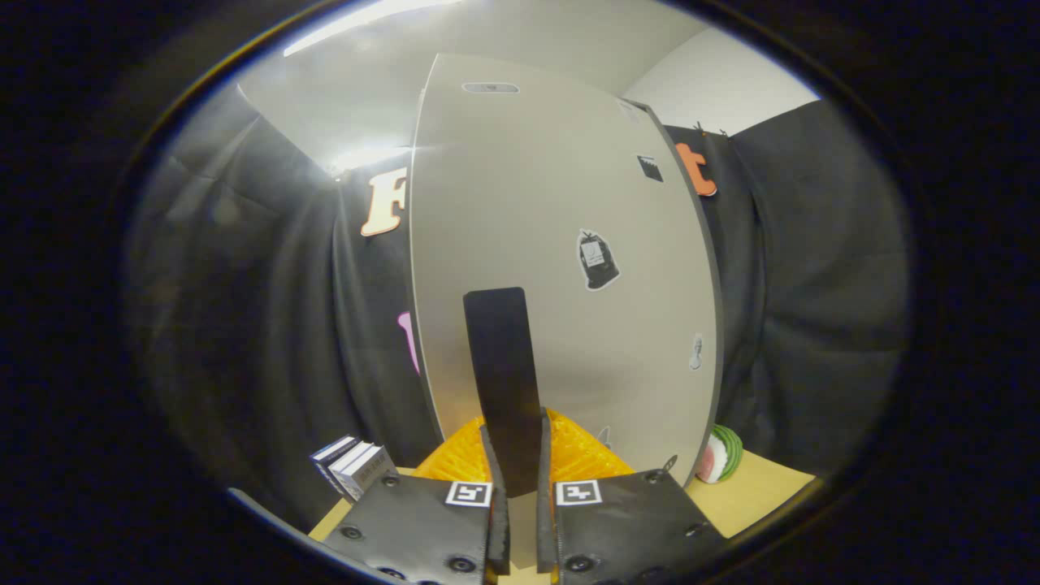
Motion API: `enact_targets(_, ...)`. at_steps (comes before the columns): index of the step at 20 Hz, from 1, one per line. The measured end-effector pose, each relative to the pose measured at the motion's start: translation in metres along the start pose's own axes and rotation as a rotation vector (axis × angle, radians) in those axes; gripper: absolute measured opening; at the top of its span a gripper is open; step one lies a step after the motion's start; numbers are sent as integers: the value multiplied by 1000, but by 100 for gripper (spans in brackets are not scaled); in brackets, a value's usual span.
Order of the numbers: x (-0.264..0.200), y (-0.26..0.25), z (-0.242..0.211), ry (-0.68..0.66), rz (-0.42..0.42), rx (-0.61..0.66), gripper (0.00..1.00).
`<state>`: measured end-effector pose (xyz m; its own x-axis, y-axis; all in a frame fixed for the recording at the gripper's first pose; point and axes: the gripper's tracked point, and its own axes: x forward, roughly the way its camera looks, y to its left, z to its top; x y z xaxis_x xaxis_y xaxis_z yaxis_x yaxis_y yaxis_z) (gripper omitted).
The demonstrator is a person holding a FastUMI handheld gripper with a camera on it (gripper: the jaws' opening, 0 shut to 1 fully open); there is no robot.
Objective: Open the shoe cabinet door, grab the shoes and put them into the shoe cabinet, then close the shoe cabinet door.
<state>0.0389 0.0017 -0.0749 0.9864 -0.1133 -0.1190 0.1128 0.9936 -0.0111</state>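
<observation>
The shoe cabinet's pale grey door (561,203) stands tall right in front of me, with a few stickers on it. A long black strip (500,357), the door's pull, runs down its face and passes between my fingers. My gripper (517,443) is shut on the lower end of this strip, one finger pressing on each side. Just beyond the fingers, at the foot of the door, lies an orange-yellow ribbed thing (581,455); I cannot tell whether it is a shoe. Whether the door is ajar is not clear from here.
A wooden tabletop (756,496) carries the cabinet. A watermelon-slice toy (719,455) lies by the door's lower right corner. Small boxes (353,465) stand to the left of my fingers. Black cloth hangs on both sides of the cabinet.
</observation>
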Motion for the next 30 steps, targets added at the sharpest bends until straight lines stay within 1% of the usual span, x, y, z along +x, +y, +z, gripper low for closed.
enact_targets(7,-17,-6,12,-16,-67,-3,14)
enact_targets(12,-22,-12,15,-25,-112,18,13)
enact_targets(22,-40,-35,19,-60,-251,-4,12)
enact_targets(28,-48,-47,19,-62,-282,2,12)
enact_targets(30,-51,-50,16,-64,-278,3,12)
